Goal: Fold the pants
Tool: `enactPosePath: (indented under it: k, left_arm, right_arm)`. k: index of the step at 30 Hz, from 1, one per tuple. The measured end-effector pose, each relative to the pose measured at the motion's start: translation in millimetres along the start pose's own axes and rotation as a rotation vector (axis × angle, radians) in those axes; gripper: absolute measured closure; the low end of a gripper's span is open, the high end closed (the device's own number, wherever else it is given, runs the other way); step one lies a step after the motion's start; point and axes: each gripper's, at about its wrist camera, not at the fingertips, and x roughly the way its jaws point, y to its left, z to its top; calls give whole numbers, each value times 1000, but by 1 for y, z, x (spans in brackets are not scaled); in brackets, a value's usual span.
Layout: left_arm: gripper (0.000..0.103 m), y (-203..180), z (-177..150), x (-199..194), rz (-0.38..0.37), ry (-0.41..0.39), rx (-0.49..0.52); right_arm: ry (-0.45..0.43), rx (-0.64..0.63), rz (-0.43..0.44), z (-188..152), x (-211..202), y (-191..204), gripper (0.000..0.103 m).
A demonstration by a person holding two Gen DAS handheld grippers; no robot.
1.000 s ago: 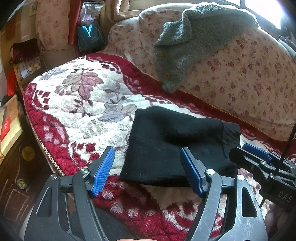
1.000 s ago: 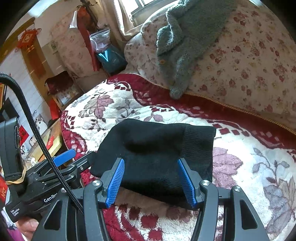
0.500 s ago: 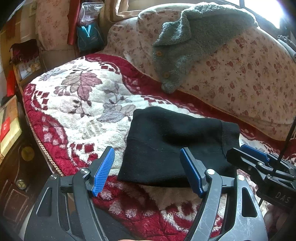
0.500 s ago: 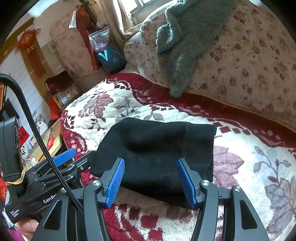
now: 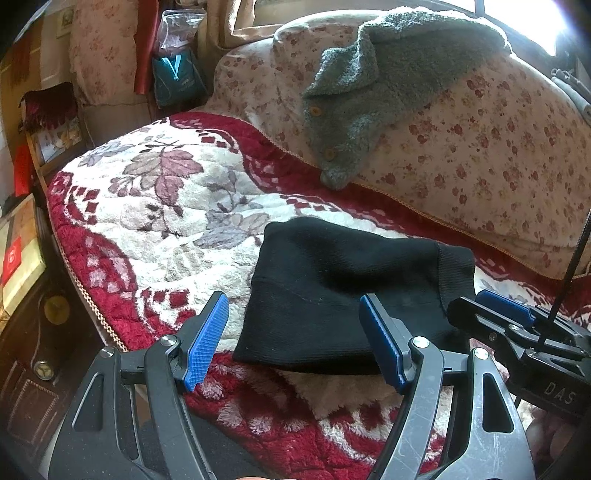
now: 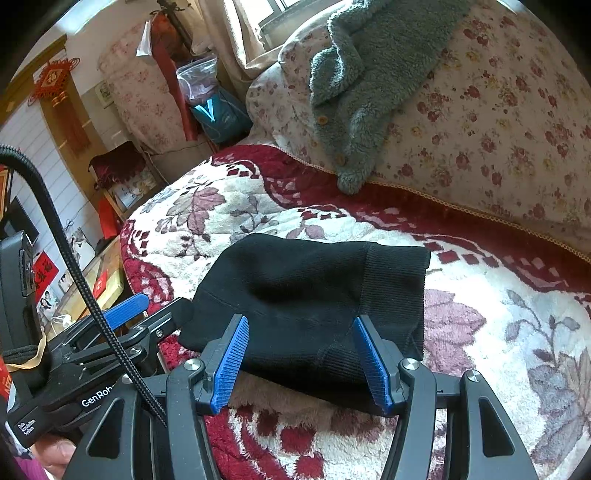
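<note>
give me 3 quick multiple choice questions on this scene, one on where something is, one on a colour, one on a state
1. Where do the folded pants lie?
A. on the red and white blanket
B. on the floral cushion
C. on the floor

2. What colour are the gripper pads?
A. red
B. blue
C. green

3. How is the right gripper?
A. shut on the pants
B. open, holding nothing
C. shut on the grey cardigan

Answers:
1 A, blanket shows all round them.
2 B, both pads are blue.
3 B, pads stand apart, gripping nothing.

Daylight from the window (image 5: 532, 18) flares white above the grey cardigan (image 5: 384, 85); frames sharp, edges bent and dark.
</note>
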Motion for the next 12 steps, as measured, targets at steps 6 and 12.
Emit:
enactPosePath:
  k: [6, 12]
  left_arm:
    - [29, -2, -1, -5, 14, -40, 22]
    - [29, -22, 2, -13, -56, -35, 43]
  right_arm:
    - [2, 3, 3, -1, 1, 0, 46]
    - [-27, 30, 0, -6, -21, -18, 46]
